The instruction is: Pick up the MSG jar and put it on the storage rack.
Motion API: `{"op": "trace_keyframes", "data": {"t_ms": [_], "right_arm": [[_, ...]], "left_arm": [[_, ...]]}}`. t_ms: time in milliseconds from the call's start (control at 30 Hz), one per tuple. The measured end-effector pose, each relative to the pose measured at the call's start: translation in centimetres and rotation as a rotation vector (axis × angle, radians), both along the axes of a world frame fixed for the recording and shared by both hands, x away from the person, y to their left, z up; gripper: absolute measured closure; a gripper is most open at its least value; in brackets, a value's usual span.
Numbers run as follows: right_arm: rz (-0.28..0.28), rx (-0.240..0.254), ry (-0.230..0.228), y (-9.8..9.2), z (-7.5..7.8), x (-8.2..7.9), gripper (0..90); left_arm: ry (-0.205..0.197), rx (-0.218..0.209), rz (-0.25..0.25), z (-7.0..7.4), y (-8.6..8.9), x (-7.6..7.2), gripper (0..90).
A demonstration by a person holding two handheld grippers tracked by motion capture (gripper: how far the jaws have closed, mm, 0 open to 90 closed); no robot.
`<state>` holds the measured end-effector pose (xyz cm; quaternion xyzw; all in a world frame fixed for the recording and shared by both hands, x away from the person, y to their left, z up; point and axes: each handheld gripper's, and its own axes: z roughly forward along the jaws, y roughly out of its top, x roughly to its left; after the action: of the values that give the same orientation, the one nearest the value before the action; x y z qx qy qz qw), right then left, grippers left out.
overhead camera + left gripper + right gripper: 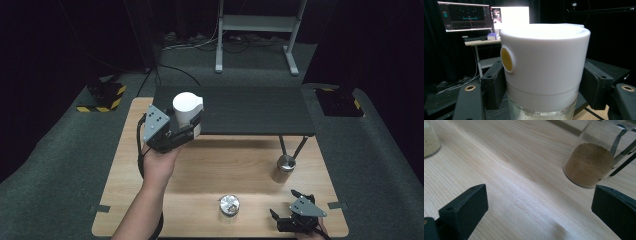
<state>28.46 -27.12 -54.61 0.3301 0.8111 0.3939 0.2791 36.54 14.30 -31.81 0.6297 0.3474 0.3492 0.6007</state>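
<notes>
Across the frame's middle spreads the pale wood-grain surface (150,200). Upper left, the left gripper (187,125) has its jaws clamped on a smooth white-capped cylindrical jar (188,107). Lower right, the right gripper (282,220) rests, jaws apart.

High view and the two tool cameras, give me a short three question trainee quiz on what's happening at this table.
1. True or false: the left tool is shut on the white-capped jar.
2. What fills the glass jar ahead of the right tool? A) brown powder B) water C) nails
3. The right tool's jaws stand ____.

Key: 1 true; 2 A; 3 open, with bare wooden table between them.
</notes>
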Motion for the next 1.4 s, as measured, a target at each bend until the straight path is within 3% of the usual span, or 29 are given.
{"op": "trace_keyframes", "data": {"t_ms": [833, 1400], "right_arm": [[0.02, -0.01, 0.001, 0.1, 0.0, 0.0, 0.0], [0.028, -0.014, 0.017, 0.2, 0.0, 0.1, 0.0]], "left_arm": [[0.012, -0.015, 0.03, -0.6, -0.7, 3.8, 30.5], [0.021, -0.008, 0.047, -0.5, -0.7, 4.7, 30.5]]}}
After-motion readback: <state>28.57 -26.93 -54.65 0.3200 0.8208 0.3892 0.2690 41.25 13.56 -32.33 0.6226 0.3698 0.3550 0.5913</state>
